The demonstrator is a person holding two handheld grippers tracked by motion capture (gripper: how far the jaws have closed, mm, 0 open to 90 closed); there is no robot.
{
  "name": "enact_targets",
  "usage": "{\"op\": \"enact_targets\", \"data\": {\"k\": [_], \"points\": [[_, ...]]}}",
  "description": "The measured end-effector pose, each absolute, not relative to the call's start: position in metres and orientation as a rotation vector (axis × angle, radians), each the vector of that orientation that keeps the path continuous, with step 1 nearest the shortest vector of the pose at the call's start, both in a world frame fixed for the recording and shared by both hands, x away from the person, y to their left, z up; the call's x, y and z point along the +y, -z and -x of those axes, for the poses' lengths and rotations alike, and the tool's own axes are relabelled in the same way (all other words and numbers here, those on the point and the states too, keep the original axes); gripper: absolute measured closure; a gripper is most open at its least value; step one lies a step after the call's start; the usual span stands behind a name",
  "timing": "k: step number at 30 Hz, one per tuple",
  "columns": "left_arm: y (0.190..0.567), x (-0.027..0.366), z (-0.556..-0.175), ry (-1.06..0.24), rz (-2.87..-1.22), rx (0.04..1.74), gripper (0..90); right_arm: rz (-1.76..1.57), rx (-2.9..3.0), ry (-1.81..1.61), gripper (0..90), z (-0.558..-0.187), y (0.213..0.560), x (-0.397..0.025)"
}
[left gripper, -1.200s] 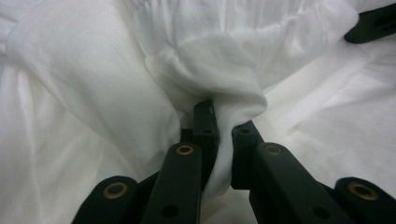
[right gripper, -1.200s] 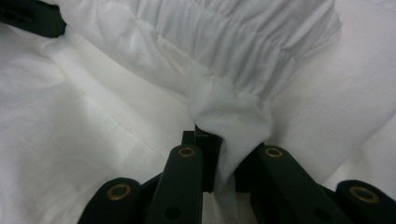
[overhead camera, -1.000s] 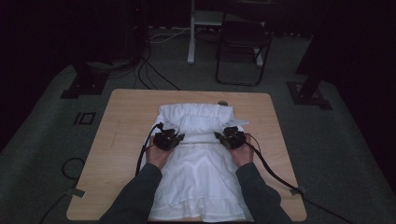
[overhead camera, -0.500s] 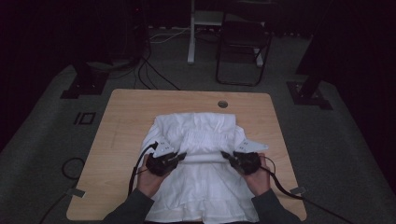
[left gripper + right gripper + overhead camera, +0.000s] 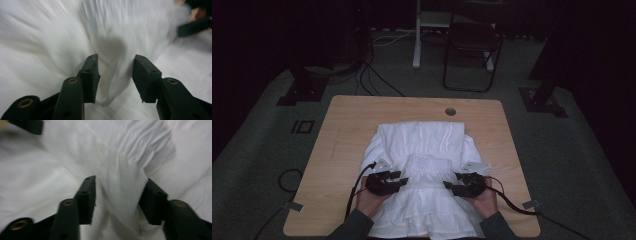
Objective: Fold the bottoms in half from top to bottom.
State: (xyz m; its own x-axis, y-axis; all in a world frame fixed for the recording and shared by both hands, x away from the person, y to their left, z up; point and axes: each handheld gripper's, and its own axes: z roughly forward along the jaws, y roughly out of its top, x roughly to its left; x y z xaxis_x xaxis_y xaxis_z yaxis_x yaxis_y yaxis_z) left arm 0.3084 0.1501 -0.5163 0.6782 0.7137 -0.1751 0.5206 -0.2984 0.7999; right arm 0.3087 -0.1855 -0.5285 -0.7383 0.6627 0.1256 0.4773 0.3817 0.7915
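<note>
Both grippers have drawn back toward the lower frame, folding the white dress (image 5: 424, 170) over itself at table (image 5: 347, 130) centre. Left gripper (image 5: 115, 67) and right gripper (image 5: 117, 192) stand parted around bunched folds. Soft, light, limp cloth; grip gathered edges. Bare wood lies beyond, upper frame.

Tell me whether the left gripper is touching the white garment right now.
Touching. In the left gripper view, a fold of the white garment sits between the left gripper jaws, pressed against the left one, though they stand apart.
</note>
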Motion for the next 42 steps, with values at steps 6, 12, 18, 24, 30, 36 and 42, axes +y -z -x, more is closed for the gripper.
{"op": "enact_targets", "data": {"k": [6,12,18,24,30,36,42], "points": [[0.516,0.146,-0.337,-0.284,-2.010,1.042,86.6,-1.142,2.245,-1.432,77.8,-0.319,0.504,-0.206],[0.551,0.126,-0.363,-0.231,-2.149,1.068,90.0,-1.258,2.376,-1.092,85.5,-0.352,0.542,-0.185],[0.546,0.117,-0.388,-0.362,-2.212,1.063,90.0,-1.324,2.351,-1.049,88.2,-0.380,0.554,-0.178],[0.543,0.115,-0.409,-0.382,-2.182,1.119,86.7,-1.390,2.305,-1.094,80.0,-0.405,0.554,-0.176],[0.536,0.122,-0.377,-0.357,-2.108,1.017,78.4,-1.317,2.334,-1.258,73.7,-0.388,0.549,-0.181],[0.544,0.129,-0.342,-0.351,-2.142,0.910,77.5,-1.169,2.387,-1.324,67.7,-0.357,0.541,-0.186],[0.550,0.132,-0.333,-0.359,-2.191,0.875,75.8,-1.220,2.248,-1.308,66.2,-0.351,0.526,-0.205]]}}
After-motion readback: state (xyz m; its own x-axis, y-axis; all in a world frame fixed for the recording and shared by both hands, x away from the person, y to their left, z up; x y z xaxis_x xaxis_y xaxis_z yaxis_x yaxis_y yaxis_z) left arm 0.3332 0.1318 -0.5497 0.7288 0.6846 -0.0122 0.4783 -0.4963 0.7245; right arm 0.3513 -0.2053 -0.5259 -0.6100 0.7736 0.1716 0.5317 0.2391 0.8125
